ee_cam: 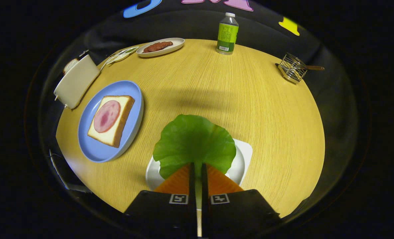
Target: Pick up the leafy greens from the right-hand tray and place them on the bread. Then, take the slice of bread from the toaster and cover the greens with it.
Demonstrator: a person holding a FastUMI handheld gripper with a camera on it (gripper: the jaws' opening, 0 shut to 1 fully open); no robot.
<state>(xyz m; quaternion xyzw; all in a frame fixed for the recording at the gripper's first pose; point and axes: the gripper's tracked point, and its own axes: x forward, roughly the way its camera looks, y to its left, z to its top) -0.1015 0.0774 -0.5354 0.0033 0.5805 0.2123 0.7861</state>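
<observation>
Between the fingers, the gripper (198, 167) pinched one leaf (194, 144) above a white tray (245, 156) — at ten o'clock, one blue plate (130, 91) held one ham-topped bread (111, 120); one toaster (75, 81) beyond.

Green leaf (194, 142) (pinched) over tray (244, 159)

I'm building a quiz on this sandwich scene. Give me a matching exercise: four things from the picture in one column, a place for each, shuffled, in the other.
Things:
1. green lettuce leaf
2. slice of bread topped with pink ham
3. brown meat patty
4. green plastic bottle

Places:
A. on the round blue plate
B. upright at the wooden table's far edge
C. pinched in the gripper, above the white tray
D. on the oval white dish beside the cream toaster

Pairs: 1-C, 2-A, 3-D, 4-B
</observation>
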